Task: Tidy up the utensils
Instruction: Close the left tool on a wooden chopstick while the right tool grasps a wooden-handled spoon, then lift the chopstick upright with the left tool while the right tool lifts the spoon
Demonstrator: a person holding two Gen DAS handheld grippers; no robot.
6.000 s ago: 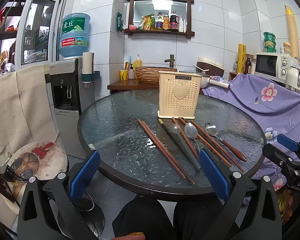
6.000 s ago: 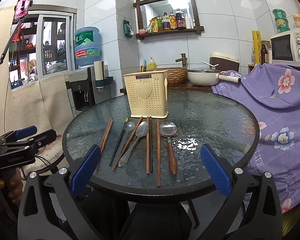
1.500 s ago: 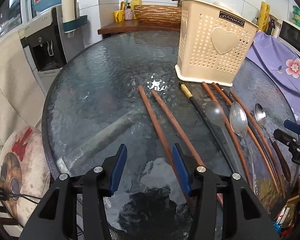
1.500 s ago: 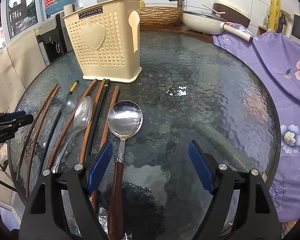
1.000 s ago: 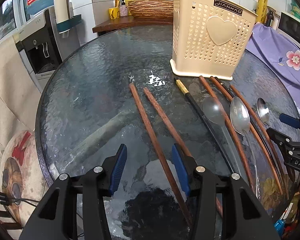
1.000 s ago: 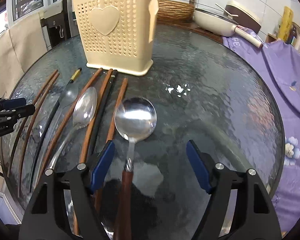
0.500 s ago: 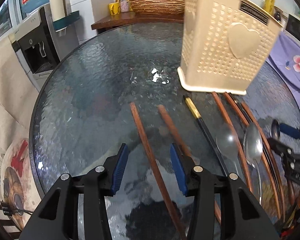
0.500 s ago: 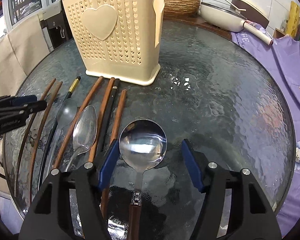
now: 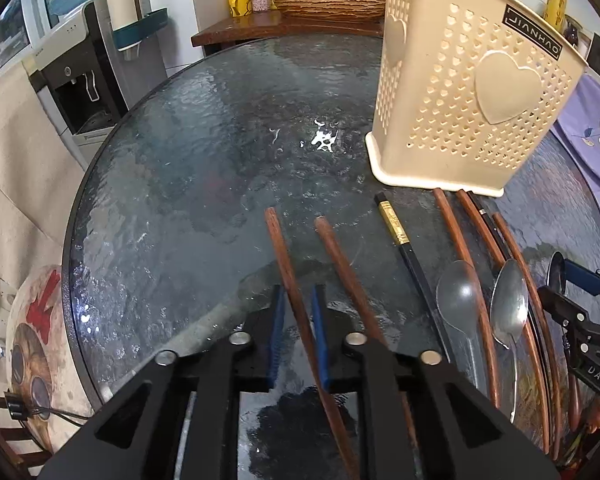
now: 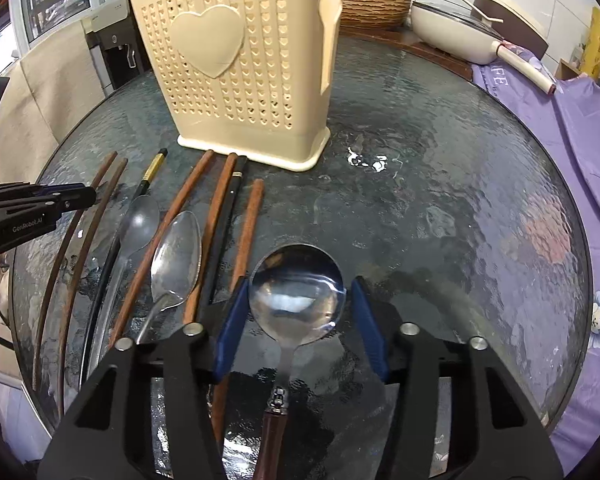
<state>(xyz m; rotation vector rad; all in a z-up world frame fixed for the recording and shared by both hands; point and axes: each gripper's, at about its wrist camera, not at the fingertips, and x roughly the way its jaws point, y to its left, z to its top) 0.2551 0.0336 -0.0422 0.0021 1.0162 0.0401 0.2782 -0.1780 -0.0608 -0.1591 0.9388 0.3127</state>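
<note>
While left gripper point(image 9: 298, 312) clamps chopstick point(image 9: 284, 256), right gripper point(image 10: 298, 308) straddles ladle point(image 10: 298, 292).

Left gripper point(image 9: 298, 300): pitched down, jaws just closed, pads clamped on a chopstick point(image 9: 278, 240). Right gripper point(image 10: 298, 300): pitched down, jaws closing, pads flanking spoon point(image 10: 296, 292), not touching.

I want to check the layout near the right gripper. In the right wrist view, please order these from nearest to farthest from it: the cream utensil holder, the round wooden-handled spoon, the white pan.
1. Round wooden-handled spoon: its bowl lies between the right gripper pads.
2. Cream utensil holder: standing mid-table, ahead and slightly left.
3. White pan: beyond the table, far right.
</note>
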